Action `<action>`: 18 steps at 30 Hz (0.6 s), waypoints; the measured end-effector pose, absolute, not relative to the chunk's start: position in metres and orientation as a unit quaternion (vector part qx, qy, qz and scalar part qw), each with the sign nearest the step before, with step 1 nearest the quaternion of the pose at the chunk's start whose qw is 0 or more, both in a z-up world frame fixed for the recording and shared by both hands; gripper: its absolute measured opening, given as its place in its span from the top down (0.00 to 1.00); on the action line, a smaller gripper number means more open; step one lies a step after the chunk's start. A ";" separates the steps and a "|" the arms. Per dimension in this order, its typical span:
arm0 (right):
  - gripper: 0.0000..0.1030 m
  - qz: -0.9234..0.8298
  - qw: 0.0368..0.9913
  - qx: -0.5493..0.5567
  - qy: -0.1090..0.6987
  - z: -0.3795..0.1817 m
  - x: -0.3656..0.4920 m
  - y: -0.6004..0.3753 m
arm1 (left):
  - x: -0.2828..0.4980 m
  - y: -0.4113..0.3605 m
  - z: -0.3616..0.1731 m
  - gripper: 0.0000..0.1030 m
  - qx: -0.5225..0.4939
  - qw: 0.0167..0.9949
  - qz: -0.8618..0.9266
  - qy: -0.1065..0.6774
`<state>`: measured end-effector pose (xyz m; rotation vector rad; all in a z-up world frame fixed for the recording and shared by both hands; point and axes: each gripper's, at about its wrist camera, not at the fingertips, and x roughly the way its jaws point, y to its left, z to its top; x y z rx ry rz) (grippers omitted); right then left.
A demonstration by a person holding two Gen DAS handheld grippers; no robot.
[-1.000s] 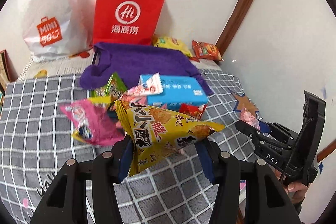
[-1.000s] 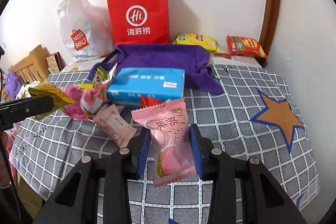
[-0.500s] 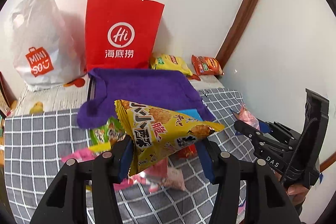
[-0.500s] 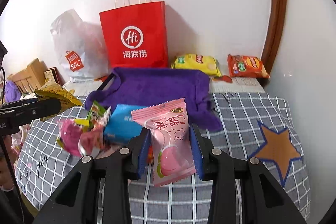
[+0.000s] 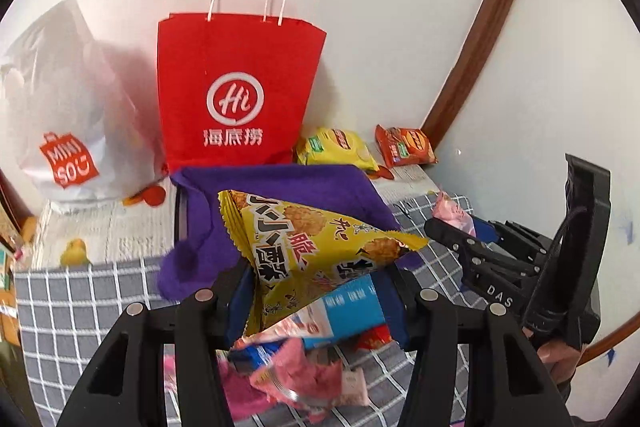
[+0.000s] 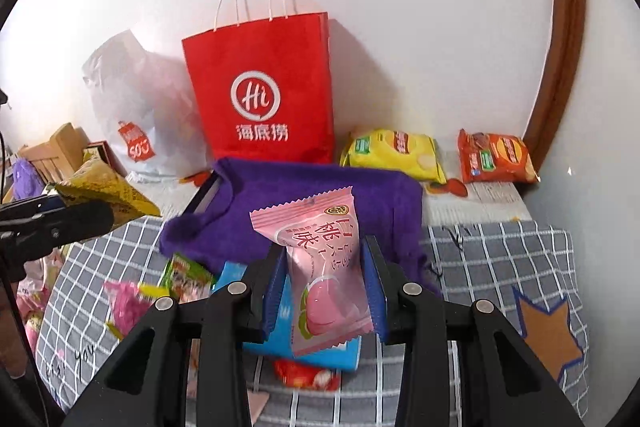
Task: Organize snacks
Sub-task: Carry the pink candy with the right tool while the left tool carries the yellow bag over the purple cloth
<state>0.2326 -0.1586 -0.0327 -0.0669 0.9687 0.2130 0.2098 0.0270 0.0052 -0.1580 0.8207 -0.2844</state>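
1. Left gripper (image 5: 316, 291) pinched the yellow snack bag (image 5: 312, 247), raised above the purple cloth (image 5: 280, 187).
2. Right gripper (image 6: 324, 287) pinched the pink peach packet (image 6: 324, 267); red paper bag (image 6: 264, 95) stood at 12 o'clock.

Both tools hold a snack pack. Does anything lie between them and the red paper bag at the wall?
Only low things: the purple cloth lies on the bed in front of the red paper bag. Neither the pink pack in the right tool nor the yellow pack in the left tool has anything upright before it.
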 end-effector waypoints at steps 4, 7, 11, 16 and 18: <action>0.64 0.096 0.882 -0.023 0.461 -0.034 0.259 -0.160 | 0.232 0.029 0.007 0.49 -0.069 0.906 -0.133 0.397; 0.64 0.094 0.883 -0.021 0.459 -0.036 0.276 -0.161 | 0.251 0.032 0.004 0.49 -0.068 0.904 -0.130 0.401; 0.64 0.096 0.883 -0.023 0.460 -0.041 0.298 -0.159 | 0.276 0.037 -0.003 0.49 -0.071 0.900 -0.127 0.412; 0.64 0.098 0.879 -0.027 0.466 -0.055 0.328 -0.158 | 0.305 0.041 -0.013 0.49 -0.070 0.893 -0.127 0.426; 0.64 0.099 0.877 -0.029 0.470 -0.061 0.340 -0.158 | 0.316 0.042 -0.018 0.49 -0.067 0.892 -0.125 0.429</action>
